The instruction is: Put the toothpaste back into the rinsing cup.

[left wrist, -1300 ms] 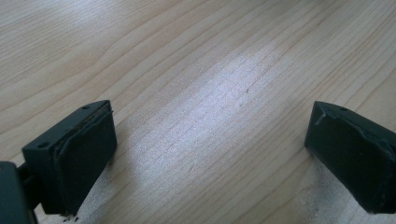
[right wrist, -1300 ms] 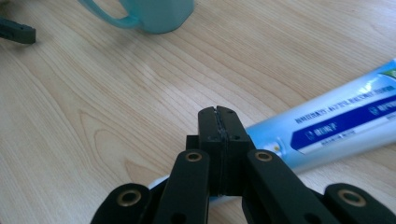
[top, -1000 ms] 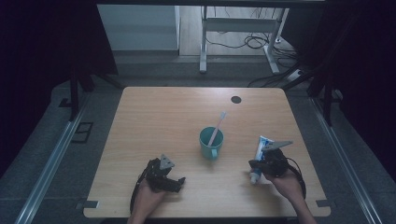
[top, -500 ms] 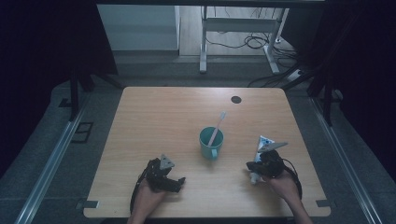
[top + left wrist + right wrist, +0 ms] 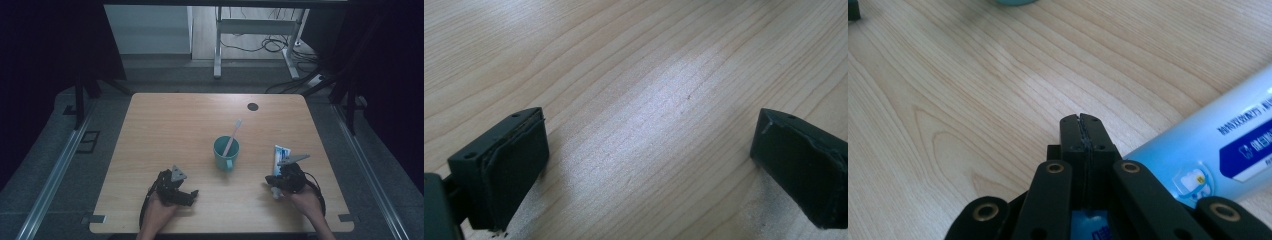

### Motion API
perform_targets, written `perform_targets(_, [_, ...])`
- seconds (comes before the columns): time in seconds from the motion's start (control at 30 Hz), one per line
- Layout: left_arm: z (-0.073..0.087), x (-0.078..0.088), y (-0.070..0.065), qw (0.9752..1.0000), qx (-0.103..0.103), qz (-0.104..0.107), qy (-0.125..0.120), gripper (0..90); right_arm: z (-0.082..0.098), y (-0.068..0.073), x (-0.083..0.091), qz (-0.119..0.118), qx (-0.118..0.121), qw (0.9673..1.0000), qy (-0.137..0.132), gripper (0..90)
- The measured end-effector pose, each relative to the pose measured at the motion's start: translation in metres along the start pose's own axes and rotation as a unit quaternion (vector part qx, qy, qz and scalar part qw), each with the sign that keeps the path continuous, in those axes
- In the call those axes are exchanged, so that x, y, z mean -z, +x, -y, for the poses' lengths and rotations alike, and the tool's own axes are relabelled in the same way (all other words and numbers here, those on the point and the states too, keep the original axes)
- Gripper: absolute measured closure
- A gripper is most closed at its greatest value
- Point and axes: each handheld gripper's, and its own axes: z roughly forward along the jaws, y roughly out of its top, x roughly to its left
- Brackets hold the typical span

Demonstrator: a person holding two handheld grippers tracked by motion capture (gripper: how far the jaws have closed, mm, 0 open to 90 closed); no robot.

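High view: right gripper lies level, pinching toothpaste tube; left gripper wide.

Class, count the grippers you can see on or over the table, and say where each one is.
2. The left gripper sits near the table's front edge, left of the cup. The right gripper is at front right, beside the toothpaste tube.

Left gripper gapes; right gripper (jaws pressed together).
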Motion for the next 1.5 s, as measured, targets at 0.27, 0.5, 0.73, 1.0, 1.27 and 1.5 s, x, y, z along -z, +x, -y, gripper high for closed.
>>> perform_targets(0.27, [0.0, 0.0, 0.0, 1.0, 0.0, 0.0, 0.0, 2.3, 0.007, -0.004, 0.006, 0.004, -0.002, 1.0, 0.002, 88.2])
perform_targets(0.5, [0.0, 0.0, 0.0, 1.0, -0.001, 0.0, 0.0, 2.3, 0.013, -0.008, 0.012, 0.008, -0.007, 0.9999, 0.003, 86.3])
perform_targets(0.73, [0.0, 0.0, 0.0, 1.0, -0.001, 0.0, 0.0, 2.3, 0.022, -0.016, 0.019, 0.016, -0.017, 0.9997, 0.005, 86.0])
perform_targets(1.0, [0.0, 0.0, 0.0, 1.0, -0.001, 0.0, 0.0, 2.3, 0.029, -0.024, 0.029, 0.024, -0.027, 0.9993, 0.003, 86.1])
perform_targets(1.27, [0.0, 0.0, 0.0, 1.0, -0.001, 0.0, 0.0, 2.3, 0.037, -0.035, 0.037, 0.032, -0.039, 0.9988, -0.002, 86.3])
perform_targets(1.5, [0.0, 0.0, 0.0, 1.0, -0.001, 0.0, 0.0, 2.3, 0.037, -0.033, 0.037, 0.033, -0.035, 0.9988, 0.004, 84.8])
